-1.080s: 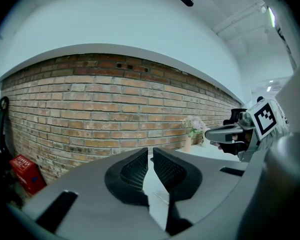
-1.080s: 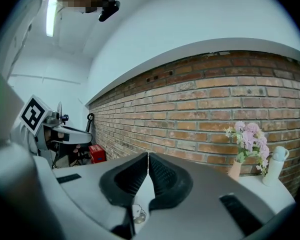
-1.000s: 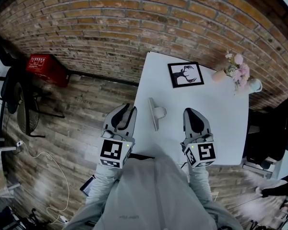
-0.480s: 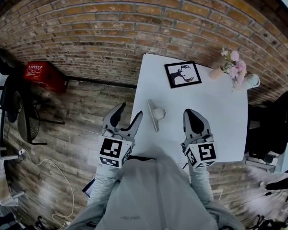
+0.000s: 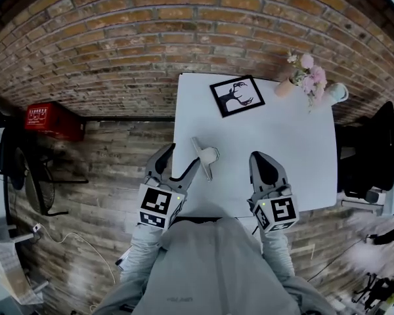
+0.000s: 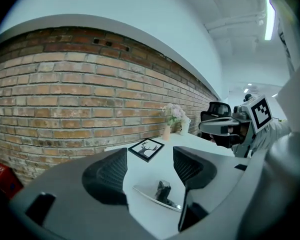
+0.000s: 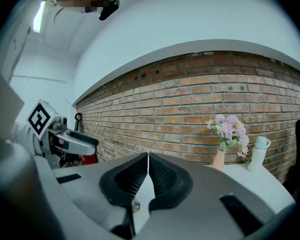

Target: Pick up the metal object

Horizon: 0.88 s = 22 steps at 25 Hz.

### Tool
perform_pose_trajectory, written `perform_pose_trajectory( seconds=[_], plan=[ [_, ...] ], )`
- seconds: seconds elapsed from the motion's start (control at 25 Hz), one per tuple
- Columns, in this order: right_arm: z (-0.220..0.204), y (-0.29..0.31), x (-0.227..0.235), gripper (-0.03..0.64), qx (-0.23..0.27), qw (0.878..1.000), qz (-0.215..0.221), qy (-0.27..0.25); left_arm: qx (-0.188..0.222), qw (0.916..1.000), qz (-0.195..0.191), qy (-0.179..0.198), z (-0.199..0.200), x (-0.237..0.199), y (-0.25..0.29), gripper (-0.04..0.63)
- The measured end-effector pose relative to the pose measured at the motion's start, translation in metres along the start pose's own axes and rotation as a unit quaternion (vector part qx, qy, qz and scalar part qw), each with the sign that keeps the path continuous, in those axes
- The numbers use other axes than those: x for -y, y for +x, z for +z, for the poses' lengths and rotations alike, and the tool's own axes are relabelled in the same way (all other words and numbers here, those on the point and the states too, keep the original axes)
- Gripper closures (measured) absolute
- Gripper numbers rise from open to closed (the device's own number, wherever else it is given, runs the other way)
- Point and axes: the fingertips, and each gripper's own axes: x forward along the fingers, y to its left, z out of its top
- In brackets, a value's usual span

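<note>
The metal object (image 5: 203, 156), a thin shiny strip with a rounded knob on it, lies on the white table (image 5: 295, 149) near its left edge. In the left gripper view the metal object (image 6: 162, 193) shows ahead and low, framed by the two jaws but apart from the pads. My left gripper (image 5: 182, 157) stands at the table's left front corner, just short of the strip. Its jaws have just been opening and nothing is between them. My right gripper (image 5: 258, 157) hovers over the table's front, shut and empty, to the right of the object.
A framed black-and-white picture (image 5: 236, 95) lies at the back of the table. A vase of pink flowers (image 5: 301, 76) and a white bottle (image 5: 337, 92) stand at the back right corner. A brick wall runs behind. A red crate (image 5: 49, 120) sits on the wooden floor at left.
The left gripper's jaws went from shut to wide open, and it edged toward the metal strip. The right gripper stayed shut and barely shifted.
</note>
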Motion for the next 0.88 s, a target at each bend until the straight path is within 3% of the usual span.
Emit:
perform_pose_trajectory(
  seconds=[0.28,0.52,0.88],
  plan=[
    [-0.013,-0.009,0.009,0.591,-0.01,1.0,-0.017,0.015,-0.054,0.9964,-0.061,0.021,-0.025,0.024,0.035,0.29],
    [-0.027,-0.011,0.016,0.591,-0.021,0.999,-0.03,0.032,-0.115,0.9861,-0.112,0.04,-0.062,0.039,0.066,0.267],
    [-0.047,-0.012,0.014,0.591,-0.037,0.997,-0.037,0.053,-0.177,0.9719,-0.14,0.066,-0.11,0.042,0.102,0.239]
  ],
)
